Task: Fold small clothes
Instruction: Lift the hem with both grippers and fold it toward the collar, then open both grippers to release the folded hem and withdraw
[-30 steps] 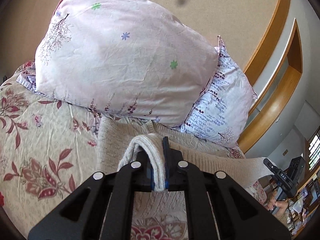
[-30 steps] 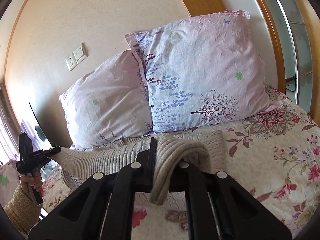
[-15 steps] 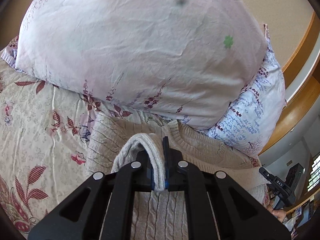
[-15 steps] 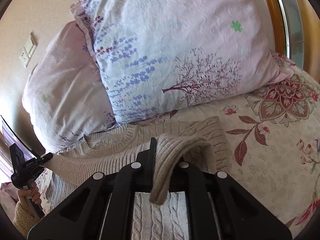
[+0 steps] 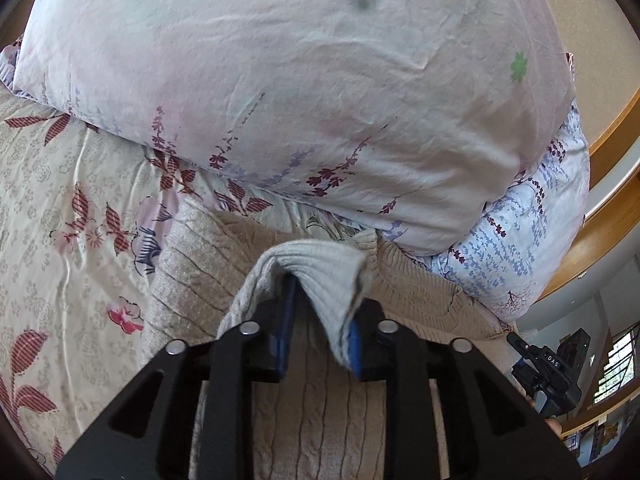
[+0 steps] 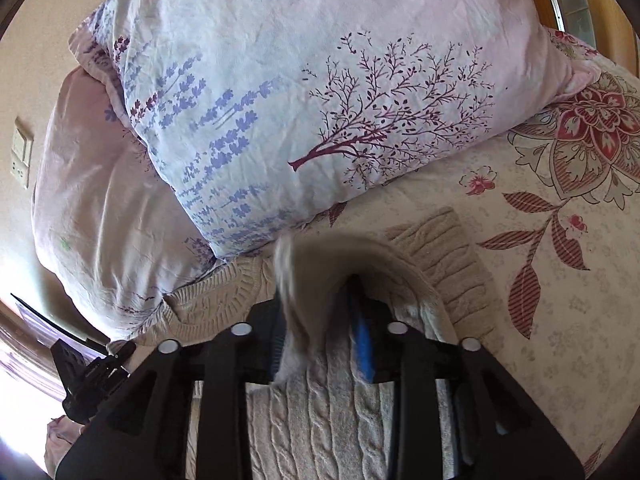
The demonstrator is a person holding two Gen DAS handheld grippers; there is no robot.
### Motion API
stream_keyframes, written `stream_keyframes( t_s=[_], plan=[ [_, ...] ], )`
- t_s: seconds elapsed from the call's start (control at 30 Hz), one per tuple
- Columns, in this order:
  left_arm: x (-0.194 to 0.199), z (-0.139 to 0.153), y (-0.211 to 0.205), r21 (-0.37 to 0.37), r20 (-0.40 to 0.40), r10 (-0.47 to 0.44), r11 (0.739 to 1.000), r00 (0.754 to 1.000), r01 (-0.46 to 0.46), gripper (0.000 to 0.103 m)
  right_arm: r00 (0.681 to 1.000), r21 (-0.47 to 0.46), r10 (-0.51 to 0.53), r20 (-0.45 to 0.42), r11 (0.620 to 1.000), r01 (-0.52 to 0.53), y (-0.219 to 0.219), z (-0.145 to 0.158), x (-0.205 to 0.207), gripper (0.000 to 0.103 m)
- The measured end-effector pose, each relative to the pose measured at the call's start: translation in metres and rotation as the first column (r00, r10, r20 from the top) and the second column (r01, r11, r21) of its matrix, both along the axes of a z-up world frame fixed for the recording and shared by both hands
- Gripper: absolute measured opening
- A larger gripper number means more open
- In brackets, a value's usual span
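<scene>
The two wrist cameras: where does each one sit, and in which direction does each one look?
Left wrist view: sits on the left gripper, looks down along its open jaws at the beige cable-knit sweater, the pale pink flowered pillow beyond; right gripper at far right.
Right wrist view: sits on the right gripper, jaws open, sweater hem draped over them, the light blue tree-print pillow beyond; left gripper at lower left.
Shared: sweater, both pillows, floral bedsheet.

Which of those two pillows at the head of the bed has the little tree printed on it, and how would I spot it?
On the floral bedsheet, two pillows lean behind the beige knitted sweater. The tree pillow overlaps the plainer pink pillow and lies nearer the wooden frame. It alone carries a dark purple branching tree beside rows of blue-violet sprigs.
</scene>
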State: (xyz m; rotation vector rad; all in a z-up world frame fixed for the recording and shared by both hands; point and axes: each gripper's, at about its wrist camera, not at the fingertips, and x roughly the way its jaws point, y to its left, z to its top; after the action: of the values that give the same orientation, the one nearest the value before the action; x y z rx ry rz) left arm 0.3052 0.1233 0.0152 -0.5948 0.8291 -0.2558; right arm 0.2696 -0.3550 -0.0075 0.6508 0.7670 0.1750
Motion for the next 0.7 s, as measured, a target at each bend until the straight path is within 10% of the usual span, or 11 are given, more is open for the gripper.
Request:
stream_keyframes(
  t_s=[0.13,0.7],
  plan=[
    [-0.001,0.011,-0.002,-0.015,0.03,0.007,1.0,1.0,-0.006,0.061,0.997,-0.028,-0.028,0.065,0.999,0.03,-0.002,0.015,-0.005,0.057],
    [-0.095,0.021,0.027,0.248,0.077,-0.111,0.965,0.991,0.089,0.053,0.999,-0.168,0.044,0.015,0.985,-0.041,-0.031,-0.003,-0.103,0.048]
  ],
)
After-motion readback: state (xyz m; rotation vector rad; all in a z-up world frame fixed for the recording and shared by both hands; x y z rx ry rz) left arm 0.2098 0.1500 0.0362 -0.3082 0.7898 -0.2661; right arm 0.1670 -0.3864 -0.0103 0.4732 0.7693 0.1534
